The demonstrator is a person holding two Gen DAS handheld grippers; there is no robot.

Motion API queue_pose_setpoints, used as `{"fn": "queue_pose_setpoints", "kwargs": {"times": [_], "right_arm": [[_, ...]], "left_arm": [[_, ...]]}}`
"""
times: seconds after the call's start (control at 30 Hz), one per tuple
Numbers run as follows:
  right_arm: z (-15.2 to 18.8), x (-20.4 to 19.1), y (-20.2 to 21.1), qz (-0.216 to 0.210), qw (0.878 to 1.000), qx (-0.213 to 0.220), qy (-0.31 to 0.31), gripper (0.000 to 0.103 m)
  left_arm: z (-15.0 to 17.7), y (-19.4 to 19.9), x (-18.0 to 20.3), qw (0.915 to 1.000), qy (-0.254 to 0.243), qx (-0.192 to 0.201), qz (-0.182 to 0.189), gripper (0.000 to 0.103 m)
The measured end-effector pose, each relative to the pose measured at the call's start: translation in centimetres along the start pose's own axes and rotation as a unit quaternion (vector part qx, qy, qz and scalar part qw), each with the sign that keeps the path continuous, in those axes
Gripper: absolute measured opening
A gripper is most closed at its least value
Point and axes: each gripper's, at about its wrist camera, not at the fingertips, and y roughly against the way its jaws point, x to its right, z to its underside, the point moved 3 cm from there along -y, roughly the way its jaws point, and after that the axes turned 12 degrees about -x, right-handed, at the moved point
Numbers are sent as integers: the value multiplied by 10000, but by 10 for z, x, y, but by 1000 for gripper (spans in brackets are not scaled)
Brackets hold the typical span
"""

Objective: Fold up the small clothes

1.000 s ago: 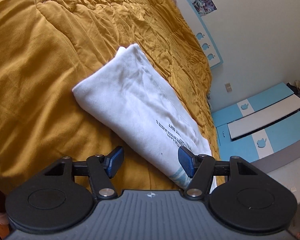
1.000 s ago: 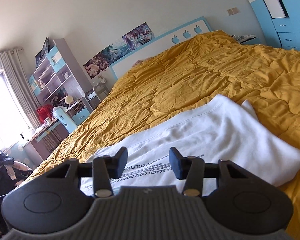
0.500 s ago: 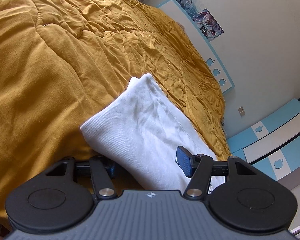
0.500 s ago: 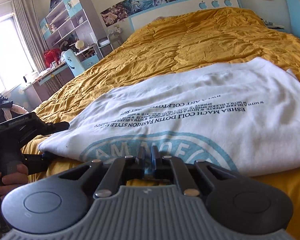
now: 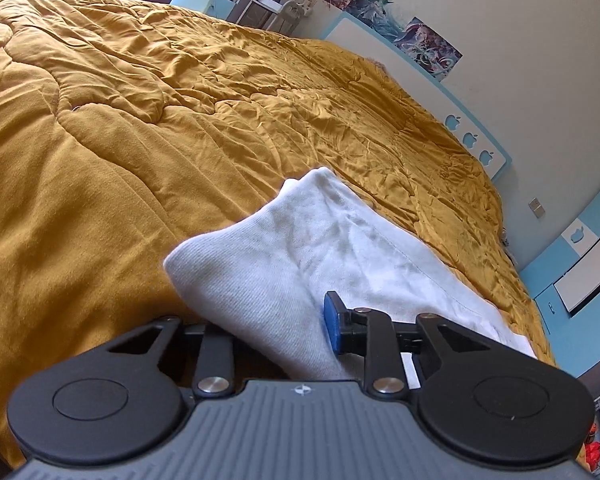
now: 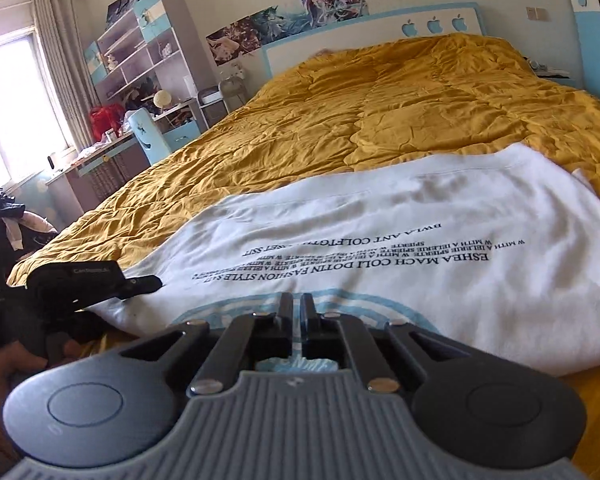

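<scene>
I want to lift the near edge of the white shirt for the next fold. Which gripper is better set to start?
Right. The right gripper is shut on the near hem of the shirt. The left gripper has just been closing with the shirt's corner between its jaws; its hold is unclear.

**Cloth, plastic and metal on a bed**

A white T-shirt (image 6: 440,216) of soft matt knit cotton, finely ribbed, carries flat black and pale blue print. Beneath the shirt lies a mustard quilt (image 5: 180,112), crinkled cloth with a faint sheen. The left gripper (image 5: 276,332) is matt black plastic with a blue rubbery pad and shiny metal rivets; the right gripper (image 6: 297,312) has a ribbed grey plastic body.
</scene>
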Motion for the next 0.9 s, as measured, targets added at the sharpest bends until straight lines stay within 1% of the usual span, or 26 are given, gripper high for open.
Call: {"fn": "queue_pose_setpoints", "kwargs": {"times": [0.1,0.13,0.17,0.2,0.23,0.27,0.33,0.4,0.43,0.5,0.53,0.57,0.6,0.63,0.67,0.73,0.77,0.8,0.83,0.87,0.9], "right_arm": [[0,10,1,-169,9996,37,-242,1],[1,15,5,-245,9988,106,-402,13],[5,24,12,-407,9964,188,-717,25],[8,32,18,-570,9931,259,-990,45],[14,43,26,-835,9862,329,-1389,51],[21,57,35,-1055,9766,364,-1839,51],[33,78,49,-1187,9603,485,-2479,52],[41,95,61,-981,9505,629,-2880,52],[46,107,69,-767,9436,758,-3131,53],[51,125,77,-669,9286,934,-3529,53],[53,134,78,-711,9197,996,-3731,52],[54,140,77,-775,9127,1033,-3877,52],[55,147,76,-858,9038,1050,-4058,52],[57,152,75,-893,8953,1045,-4237,50],[61,155,74,-957,8829,1021,-4483,49],[71,158,77,-1080,8653,1036,-4783,46],[73,158,81,-1102,8606,1040,-4862,46],[73,158,84,-1063,8592,1040,-4896,47],[73,159,88,-953,8608,1050,-4888,48],[73,160,94,-763,8646,1103,-4842,48],[73,161,98,-664,8665,1151,-4812,48]], "left_arm": [[2,1,0,9999,-138,-2,14,31],[2,1,0,9998,-187,6,-4,33],[3,1,0,9997,-244,12,-28,35],[4,2,0,9996,-294,12,-34,36],[5,3,-1,9995,-325,13,-21,36],[5,3,-1,9994,-335,7,-8,36],[3,3,-1,9995,-318,-23,25,36],[2,5,-2,9996,-266,-65,63,38],[2,6,-3,9996,-233,-94,86,39],[3,10,-2,9996,-229,-125,137,51],[4,14,0,9994,-283,-114,134,55],[5,17,2,9993,-354,-91,114,61],[7,22,5,9990,-445,-21,43,65],[10,26,7,9987,-509,69,-41,68],[12,29,9,9981,-587,162,-126,72],[15,32,10,9967,-732,250,-244,73],[15,31,9,9964,-765,233,-272,73],[14,31,8,9965,-760,215,-262,73],[14,32,7,9968,-735,216,-232,73],[13,33,7,9970,-718,214,-209,73],[13,33,6,9970,-718,205,-202,73]]}}
